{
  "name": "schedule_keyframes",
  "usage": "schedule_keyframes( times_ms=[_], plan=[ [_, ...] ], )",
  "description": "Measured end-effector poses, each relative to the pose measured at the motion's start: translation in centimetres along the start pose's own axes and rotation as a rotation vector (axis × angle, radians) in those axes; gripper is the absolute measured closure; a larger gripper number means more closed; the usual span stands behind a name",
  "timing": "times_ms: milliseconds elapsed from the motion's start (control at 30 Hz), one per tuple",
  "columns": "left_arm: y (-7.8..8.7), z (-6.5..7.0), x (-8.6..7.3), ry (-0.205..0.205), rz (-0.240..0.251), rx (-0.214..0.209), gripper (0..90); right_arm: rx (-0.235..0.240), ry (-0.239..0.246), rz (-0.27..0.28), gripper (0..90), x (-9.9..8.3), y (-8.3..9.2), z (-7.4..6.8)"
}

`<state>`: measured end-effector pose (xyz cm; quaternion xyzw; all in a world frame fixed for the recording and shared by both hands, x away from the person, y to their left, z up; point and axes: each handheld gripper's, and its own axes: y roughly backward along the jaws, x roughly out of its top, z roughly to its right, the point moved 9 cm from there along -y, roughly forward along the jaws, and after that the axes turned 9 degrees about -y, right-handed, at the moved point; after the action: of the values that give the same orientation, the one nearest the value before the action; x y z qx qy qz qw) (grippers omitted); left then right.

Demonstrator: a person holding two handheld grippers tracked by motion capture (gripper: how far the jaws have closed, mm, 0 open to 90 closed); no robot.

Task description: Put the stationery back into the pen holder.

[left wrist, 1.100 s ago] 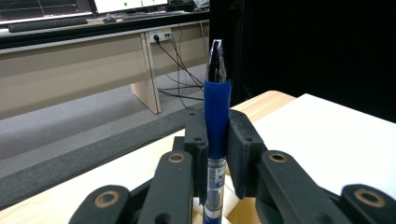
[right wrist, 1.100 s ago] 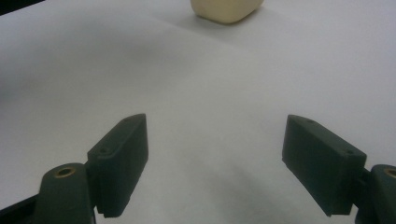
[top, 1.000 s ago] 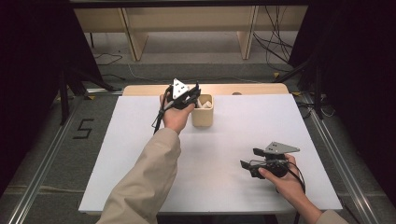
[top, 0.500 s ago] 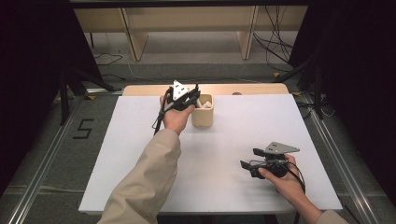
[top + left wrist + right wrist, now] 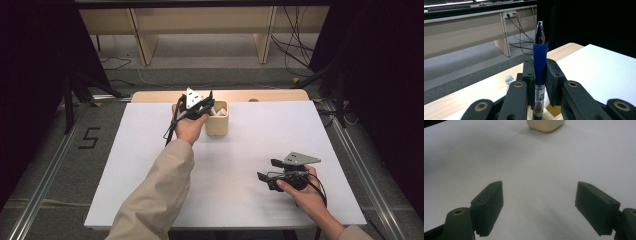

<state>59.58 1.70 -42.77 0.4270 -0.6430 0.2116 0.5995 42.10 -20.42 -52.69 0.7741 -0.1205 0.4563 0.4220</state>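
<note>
Left gripper (image 5: 540, 82), jaws clamped on an upright blue pen (image 5: 540, 65), holds it directly over the beige holder (image 5: 217, 119), apparently so the pen can drop straight in. The holder beneath already contains something white, too small to identify. Right gripper (image 5: 539, 207), jaws apart and empty, rests well away above the white table (image 5: 250, 150).

Wide bare stretch of white tabletop (image 5: 250, 155) between the two hands, open to passage from either side. At the far edge, a beige pen holder (image 5: 217, 120) standing in the way, with the left gripper (image 5: 202, 104) and its blue pen (image 5: 540, 65) crowding the room just above it. Nothing between the spread jaws of the right gripper (image 5: 266, 170) and that holder but bare surface.
</note>
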Motion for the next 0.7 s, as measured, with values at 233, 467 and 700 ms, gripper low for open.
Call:
schedule_keyframes(
  times_ms=[233,467,700],
  plan=[
    [-0.07,-0.02,-0.18,0.001,-0.004,0.003,79.5,0.0,0.001,0.001,23.6,0.0,0.0,0.01],
    [-0.09,0.05,-0.42,-0.002,-0.013,0.001,79.5,0.0,0.001,0.001,23.6,0.0,0.0,0.01],
    [-0.24,0.15,-0.8,0.003,-0.017,0.0,79.5,0.002,0.0,0.003,23.6,0.0,-0.07,0.0]
  ],
)
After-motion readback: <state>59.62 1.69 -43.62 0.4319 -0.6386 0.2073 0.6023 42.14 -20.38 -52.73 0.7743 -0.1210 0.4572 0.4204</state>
